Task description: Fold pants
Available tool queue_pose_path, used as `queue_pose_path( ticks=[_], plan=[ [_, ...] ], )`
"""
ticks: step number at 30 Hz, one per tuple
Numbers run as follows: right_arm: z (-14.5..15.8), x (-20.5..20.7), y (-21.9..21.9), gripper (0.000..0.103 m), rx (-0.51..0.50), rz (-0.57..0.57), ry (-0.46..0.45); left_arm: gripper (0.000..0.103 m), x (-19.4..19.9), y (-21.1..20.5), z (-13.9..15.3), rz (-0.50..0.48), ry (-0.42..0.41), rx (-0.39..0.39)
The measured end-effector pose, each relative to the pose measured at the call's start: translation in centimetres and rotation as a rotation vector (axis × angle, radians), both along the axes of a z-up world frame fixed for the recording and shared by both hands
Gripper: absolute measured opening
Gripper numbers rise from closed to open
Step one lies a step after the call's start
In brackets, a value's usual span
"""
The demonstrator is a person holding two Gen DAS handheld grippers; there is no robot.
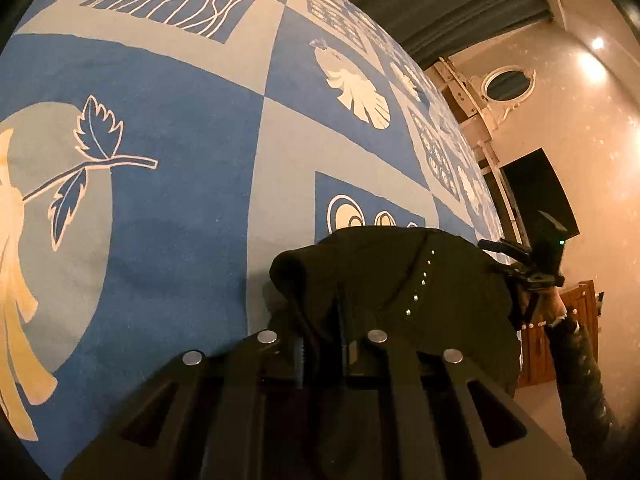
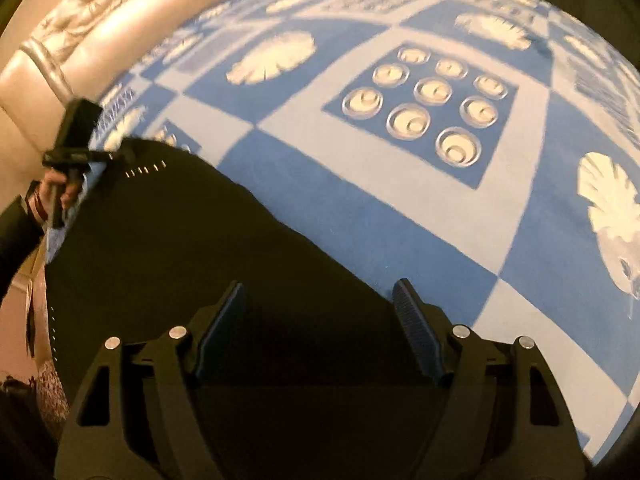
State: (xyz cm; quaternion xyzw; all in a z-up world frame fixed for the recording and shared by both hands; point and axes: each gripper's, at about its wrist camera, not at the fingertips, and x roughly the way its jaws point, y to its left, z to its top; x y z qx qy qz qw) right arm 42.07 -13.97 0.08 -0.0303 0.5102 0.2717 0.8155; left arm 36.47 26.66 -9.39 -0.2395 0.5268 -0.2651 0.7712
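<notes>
The black pants (image 2: 168,240) with rows of small metal studs lie on a blue and white patterned bedspread (image 2: 360,208). In the left wrist view my left gripper (image 1: 324,320) is shut on a bunched fold of the pants (image 1: 380,276), which drapes over its fingers. My right gripper (image 2: 320,292) is open, its ribbed fingers (image 2: 412,312) spread just above the pants' edge, holding nothing. The right gripper also shows in the left wrist view (image 1: 532,264) at the far side of the pants. The left gripper shows in the right wrist view (image 2: 80,152) at the pants' far corner.
The bedspread (image 1: 180,160) covers a wide bed. A padded headboard (image 2: 80,20) runs along the top left of the right wrist view. Beyond the bed are a beige wall, an oval mirror (image 1: 508,84), a dark screen (image 1: 536,196) and a wooden cabinet (image 1: 568,336).
</notes>
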Motion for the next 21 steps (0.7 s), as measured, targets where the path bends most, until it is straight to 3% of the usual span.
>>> queue_pose_path(
  ticks=[2, 3, 5, 7, 10, 17, 21],
  plan=[
    [-1.1, 0.4, 0.7, 0.039, -0.086, 0.022, 0.037, 0.012, 0.3, -0.2, 0.1, 0.001, 0.010, 0.010],
    [-1.1, 0.4, 0.9, 0.023, -0.097, 0.033, 0.041, 0.012, 0.3, -0.4, 0.3, -0.001, 0.007, 0.021],
    [-0.6, -0.4, 1.6, 0.012, -0.133, 0.065, 0.030, 0.012, 0.3, -0.9, 0.7, -0.008, -0.014, 0.049],
    [0.3, -1.7, 2.4, 0.010, -0.187, 0.054, -0.027, 0.011, -0.1, -1.0, 1.6, -0.003, -0.066, 0.063],
    [2.2, -4.0, 2.5, 0.010, -0.197, 0.019, -0.124, 0.011, -1.0, -0.6, 3.0, 0.010, -0.134, -0.027],
    [7.5, -15.1, 2.5, 0.010, -0.143, -0.033, -0.357, 0.011, -5.3, -0.2, 7.8, -0.013, -0.259, -0.160],
    [8.5, -21.9, 3.1, 0.010, -0.121, -0.073, -0.433, 0.011, -10.5, 0.4, 10.4, -0.033, -0.331, -0.240]
  ],
)
